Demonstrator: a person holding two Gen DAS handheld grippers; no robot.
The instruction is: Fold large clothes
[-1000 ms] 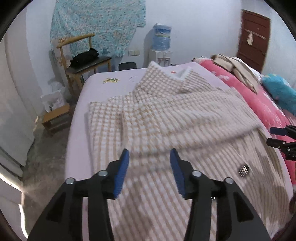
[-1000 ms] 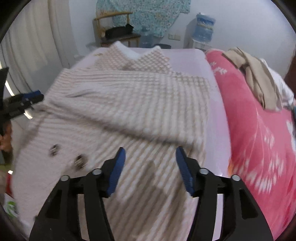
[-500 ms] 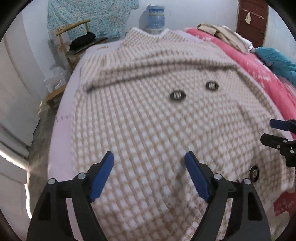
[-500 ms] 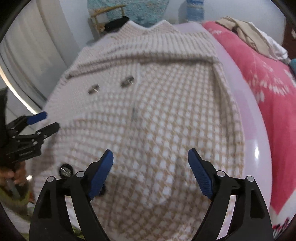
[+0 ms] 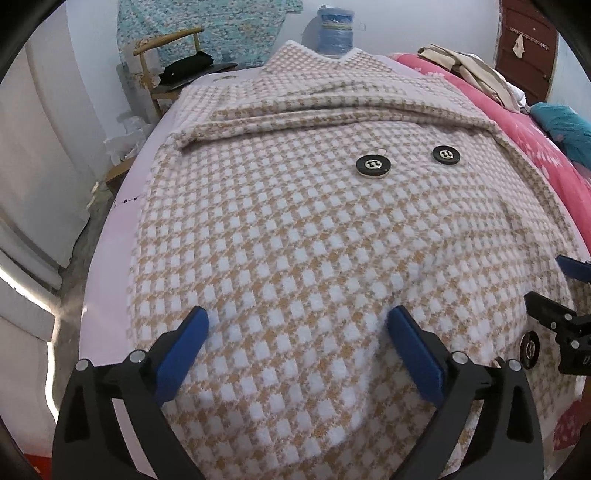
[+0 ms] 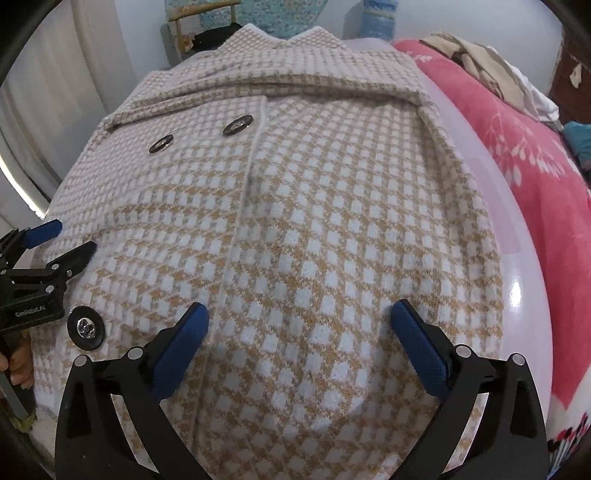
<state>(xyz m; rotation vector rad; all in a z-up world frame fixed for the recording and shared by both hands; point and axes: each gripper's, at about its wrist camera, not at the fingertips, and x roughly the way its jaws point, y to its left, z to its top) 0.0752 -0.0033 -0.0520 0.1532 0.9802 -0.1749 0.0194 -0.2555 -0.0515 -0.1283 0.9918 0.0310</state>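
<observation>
A large tan-and-white houndstooth coat (image 5: 295,229) with black buttons (image 5: 373,166) lies spread on a pale lilac bed, its sleeves folded across the chest. It also fills the right wrist view (image 6: 314,221). My left gripper (image 5: 295,343) is wide open and empty just above the coat's lower left part. My right gripper (image 6: 299,339) is wide open and empty above the lower right part. Each gripper shows at the edge of the other's view: the right gripper (image 5: 554,291) and the left gripper (image 6: 55,243).
A pink floral blanket (image 6: 524,166) with piled clothes (image 5: 465,70) lies along the bed's right side. A wooden chair (image 5: 173,70) with a black item and a water bottle (image 5: 336,26) stand past the far end. The floor (image 5: 85,243) drops off on the left.
Both grippers have dropped low and close to the coat's hem end and have opened wider. The coat now lies flat and fills both views.
</observation>
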